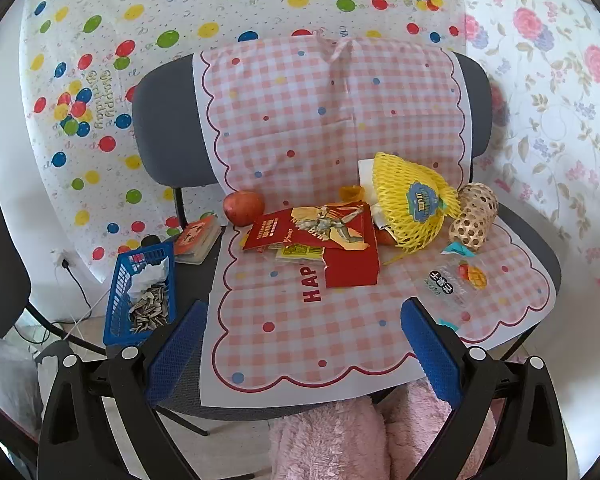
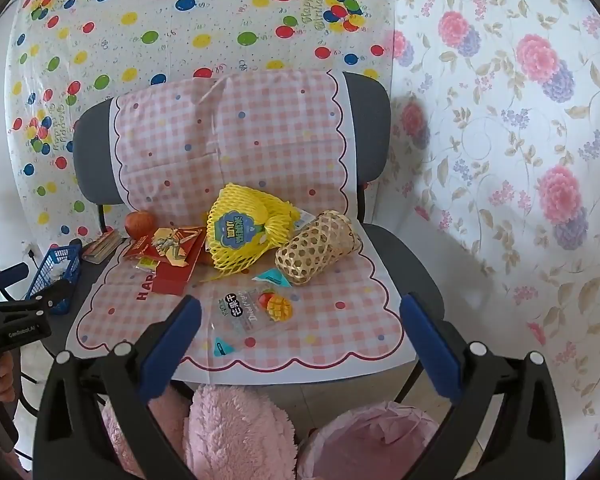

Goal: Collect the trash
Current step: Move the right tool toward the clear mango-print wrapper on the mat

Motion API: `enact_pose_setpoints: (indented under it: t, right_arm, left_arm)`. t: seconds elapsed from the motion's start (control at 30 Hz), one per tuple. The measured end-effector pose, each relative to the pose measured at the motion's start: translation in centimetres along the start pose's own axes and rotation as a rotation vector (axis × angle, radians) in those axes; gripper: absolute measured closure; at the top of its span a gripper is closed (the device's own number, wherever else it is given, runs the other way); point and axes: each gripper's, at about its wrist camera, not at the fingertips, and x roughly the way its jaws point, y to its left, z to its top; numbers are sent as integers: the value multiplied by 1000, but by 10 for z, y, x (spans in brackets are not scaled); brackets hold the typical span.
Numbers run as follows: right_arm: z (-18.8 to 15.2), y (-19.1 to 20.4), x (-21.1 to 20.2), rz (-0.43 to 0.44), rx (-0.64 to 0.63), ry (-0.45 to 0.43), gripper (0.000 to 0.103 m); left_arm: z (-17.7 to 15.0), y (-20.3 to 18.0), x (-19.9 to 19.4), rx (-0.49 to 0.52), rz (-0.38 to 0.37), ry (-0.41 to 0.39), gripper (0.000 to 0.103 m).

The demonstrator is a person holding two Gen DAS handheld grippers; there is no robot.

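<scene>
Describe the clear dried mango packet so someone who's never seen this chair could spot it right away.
On the grey chair, the pink checked cloth covers the seat. Near its front edge lies the clear mango packet, flat, just in front of the woven bamboo basket. It alone is see-through, printed with a cut mango.

Each gripper is built alike: the left gripper (image 1: pixel 304 344) and the right gripper (image 2: pixel 300 338) both carry two black plastic arms with triangular cut-outs and round silver pivot pins. Their fingers (image 2: pixel 430 348) wear blue pads with a fine dimpled texture. In the right wrist view, at nine o'clock, the left gripper's black body shows small white lettering above a black handle. The person wears fluffy pink garments (image 1: pixel 332 440).
</scene>
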Motion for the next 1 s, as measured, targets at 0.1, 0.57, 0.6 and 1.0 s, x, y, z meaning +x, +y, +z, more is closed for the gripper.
enact_pose_setpoints:
  t: [0.1, 0.57, 0.6, 1.0]
  right_arm:
    - [-1, 1, 0, 1, -1, -2, 6]
    - [-2, 7, 9, -5, -8, 1, 6]
    - [-3, 7, 9, -5, -10, 1, 6]
    - [-3, 6, 13, 6, 3, -6, 6]
  left_arm:
    - [0, -1, 0, -2, 1, 2, 7]
    - [-1, 8, 3, -8, 1, 15, 7]
    - [0, 8, 4, -10, 2, 18, 7]
    - [0, 9, 8, -10, 3, 23, 7]
